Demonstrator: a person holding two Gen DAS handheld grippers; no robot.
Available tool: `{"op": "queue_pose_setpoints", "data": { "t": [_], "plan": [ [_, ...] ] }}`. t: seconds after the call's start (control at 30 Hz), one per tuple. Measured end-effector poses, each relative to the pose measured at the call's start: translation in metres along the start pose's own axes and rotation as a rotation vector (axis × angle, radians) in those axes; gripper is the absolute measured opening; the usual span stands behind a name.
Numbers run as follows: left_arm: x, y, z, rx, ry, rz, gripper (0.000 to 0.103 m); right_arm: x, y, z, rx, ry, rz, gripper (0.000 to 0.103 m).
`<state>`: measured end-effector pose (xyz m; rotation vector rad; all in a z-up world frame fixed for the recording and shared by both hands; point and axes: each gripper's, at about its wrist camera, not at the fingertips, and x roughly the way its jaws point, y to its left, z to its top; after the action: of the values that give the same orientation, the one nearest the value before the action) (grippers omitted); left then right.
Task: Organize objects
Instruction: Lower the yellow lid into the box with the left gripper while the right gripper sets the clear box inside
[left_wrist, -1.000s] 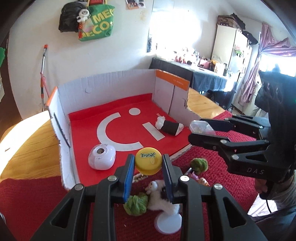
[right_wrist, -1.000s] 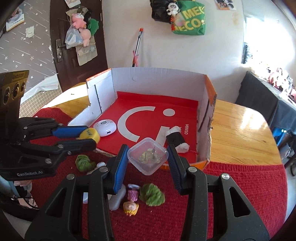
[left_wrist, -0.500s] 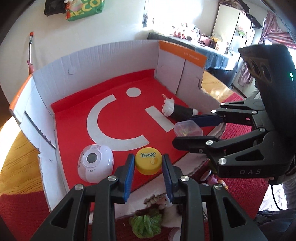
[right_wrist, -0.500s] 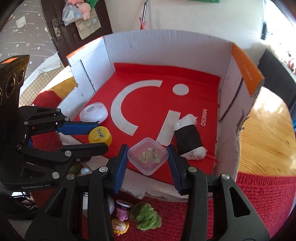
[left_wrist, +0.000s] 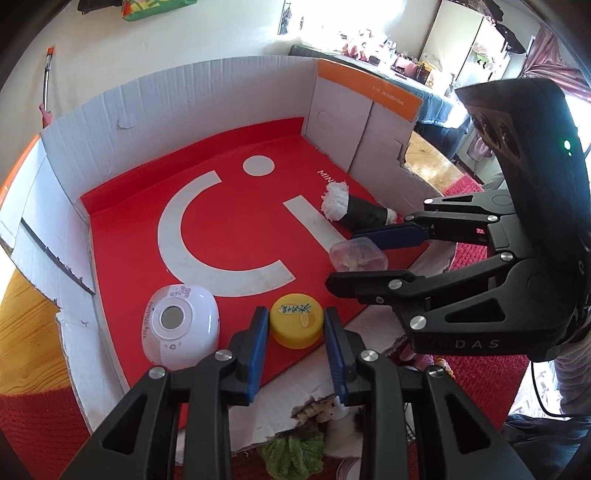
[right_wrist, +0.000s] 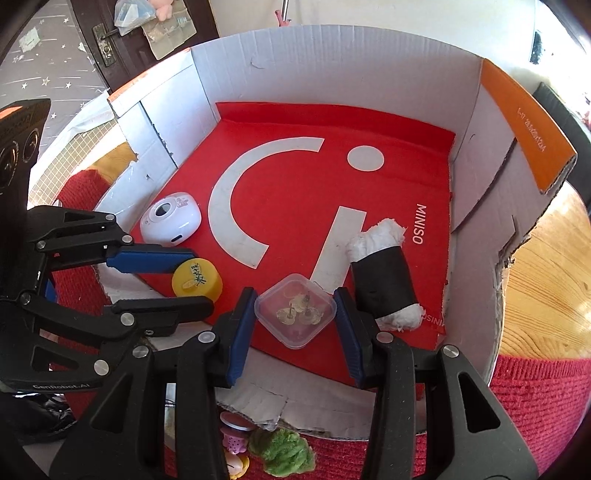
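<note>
A cardboard box (left_wrist: 184, 96) (right_wrist: 332, 66) with a red floor lies open below both grippers. My left gripper (left_wrist: 295, 321) (right_wrist: 192, 280) is shut on a small yellow jar (left_wrist: 295, 325) (right_wrist: 197, 280), low over the floor near the front edge. To its right, my right gripper (right_wrist: 295, 306) (left_wrist: 354, 258) is shut on a small clear plastic box (right_wrist: 295, 310) (left_wrist: 358, 254) that holds pins. Both point steeply down. I cannot tell whether either object touches the floor.
Inside the box lie a white round device (left_wrist: 181, 328) (right_wrist: 171, 218) at the left and a black roll with white ends (left_wrist: 354, 210) (right_wrist: 384, 280) at the right. Green fuzzy balls (right_wrist: 284, 450) (left_wrist: 295, 454) and small figures (right_wrist: 234, 439) sit on the red mat (right_wrist: 535, 387) in front.
Both grippers have moved forward over the box's front edge, sunk and tilted down. The jar and the clear box came along and now hang low over the red floor.
</note>
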<state>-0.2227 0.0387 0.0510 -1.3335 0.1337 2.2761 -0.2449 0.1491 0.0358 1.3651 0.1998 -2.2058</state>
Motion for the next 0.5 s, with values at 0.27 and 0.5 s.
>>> {"op": "queue_pose_setpoints", "data": {
  "t": [0.27,0.5],
  "plan": [
    [0.011,0.004,0.007,-0.002,0.061,0.006,0.032,0.003,0.002,0.002,-0.028,0.029,-0.015,0.041],
    [0.013,0.001,0.007,0.022,0.054,0.025,0.032,0.003,0.001,0.003,-0.036,0.035,-0.019,0.041]
  ]
}}
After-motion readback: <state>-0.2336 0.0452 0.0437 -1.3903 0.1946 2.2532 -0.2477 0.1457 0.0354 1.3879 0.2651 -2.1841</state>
